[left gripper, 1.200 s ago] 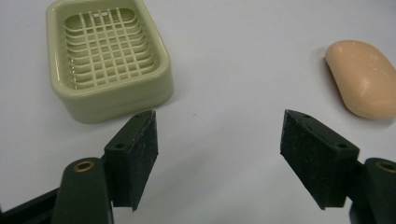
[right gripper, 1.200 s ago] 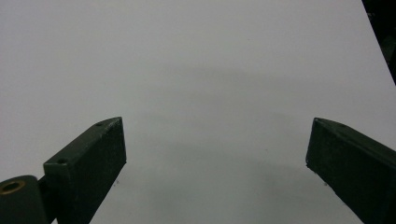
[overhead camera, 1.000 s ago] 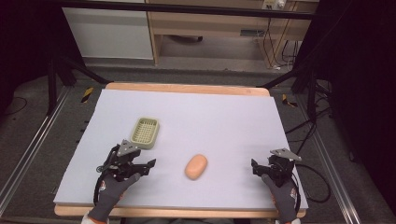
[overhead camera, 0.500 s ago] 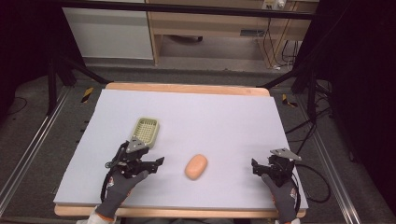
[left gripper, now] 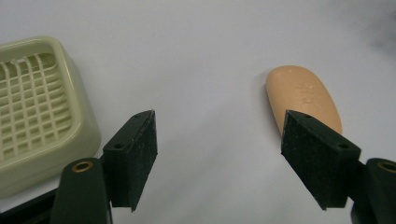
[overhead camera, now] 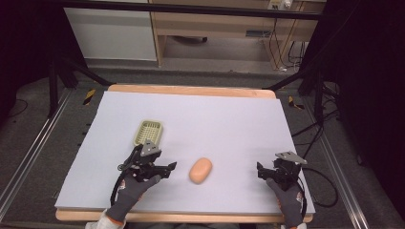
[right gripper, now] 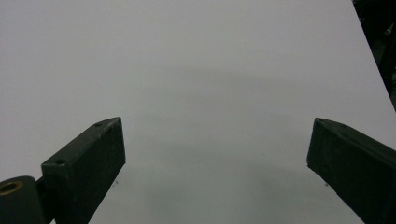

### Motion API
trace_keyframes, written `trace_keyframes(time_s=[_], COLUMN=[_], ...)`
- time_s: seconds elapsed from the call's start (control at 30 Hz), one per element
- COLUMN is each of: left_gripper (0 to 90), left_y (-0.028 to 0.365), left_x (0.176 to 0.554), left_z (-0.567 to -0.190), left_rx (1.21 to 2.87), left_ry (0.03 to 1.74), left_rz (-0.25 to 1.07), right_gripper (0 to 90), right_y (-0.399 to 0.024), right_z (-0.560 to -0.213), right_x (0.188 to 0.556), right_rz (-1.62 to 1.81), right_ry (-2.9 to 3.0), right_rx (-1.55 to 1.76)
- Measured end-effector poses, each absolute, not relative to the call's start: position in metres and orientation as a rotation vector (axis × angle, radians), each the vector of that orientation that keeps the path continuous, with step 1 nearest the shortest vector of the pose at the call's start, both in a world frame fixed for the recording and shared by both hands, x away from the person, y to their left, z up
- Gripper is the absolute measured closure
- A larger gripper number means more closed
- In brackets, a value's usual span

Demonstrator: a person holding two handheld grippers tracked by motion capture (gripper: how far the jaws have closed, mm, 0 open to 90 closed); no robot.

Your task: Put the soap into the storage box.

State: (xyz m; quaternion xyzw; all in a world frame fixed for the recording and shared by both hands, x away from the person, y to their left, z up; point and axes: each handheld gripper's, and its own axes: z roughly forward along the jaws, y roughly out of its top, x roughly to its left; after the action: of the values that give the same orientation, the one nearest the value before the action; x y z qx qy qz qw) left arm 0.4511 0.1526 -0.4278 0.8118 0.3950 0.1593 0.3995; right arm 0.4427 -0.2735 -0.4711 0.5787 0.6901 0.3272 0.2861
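- The bench (overhead camera: pixel 239 119) carries a pale lavender-white sheet with a wooden edge showing at its far and near sides.
- A peach-coloured oval soap (overhead camera: pixel 200 170) lies flat on the sheet, near the front and roughly midway between the two hands.
- A pale green dish (overhead camera: pixel 148 132) with a grid floor sits on the sheet, left of the soap and farther from the person; it holds nothing.
- The left tool (overhead camera: pixel 165 168) hovers at the near left, held in a grey-gloved hand (overhead camera: pixel 131 188); its jaws point toward the soap and stand spread apart with nothing between them.
- In the left gripper view the dish (left gripper: pixel 39 116) sits at the left edge beside the left pad (left gripper: pixel 135 158), and the soap (left gripper: pixel 303 98) lies just beyond the right pad (left gripper: pixel 317 156), which covers its near end. Only bare sheet shows in the gap; I cannot tell whether the right pad touches the soap.
- The dish lies just beyond the left tool's body in the high view, close to its grey plate.
- The right tool (overhead camera: pixel 263 171) is at the near right, well apart from the soap, in a grey-gloved hand (overhead camera: pixel 286 195).
- In the right gripper view its jaws are wide apart over bare sheet, gripping nothing.
- Cables lie on the floor to the right of the bench.
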Motion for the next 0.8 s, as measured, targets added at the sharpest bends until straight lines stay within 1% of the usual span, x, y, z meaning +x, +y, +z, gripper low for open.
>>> trace_keyframes(time_s=[0.8], left_gripper=[25.0], left_y=[0.109], left_x=[0.453], left_z=[-0.426], left_rx=[2.11], left_ry=[0.918], left_rz=[0.366], right_gripper=[4.7], right_y=[-0.269], right_z=[-0.473], right_x=[0.444], right_rz=[0.869], right_ry=[1.863], right_rx=[1.534])
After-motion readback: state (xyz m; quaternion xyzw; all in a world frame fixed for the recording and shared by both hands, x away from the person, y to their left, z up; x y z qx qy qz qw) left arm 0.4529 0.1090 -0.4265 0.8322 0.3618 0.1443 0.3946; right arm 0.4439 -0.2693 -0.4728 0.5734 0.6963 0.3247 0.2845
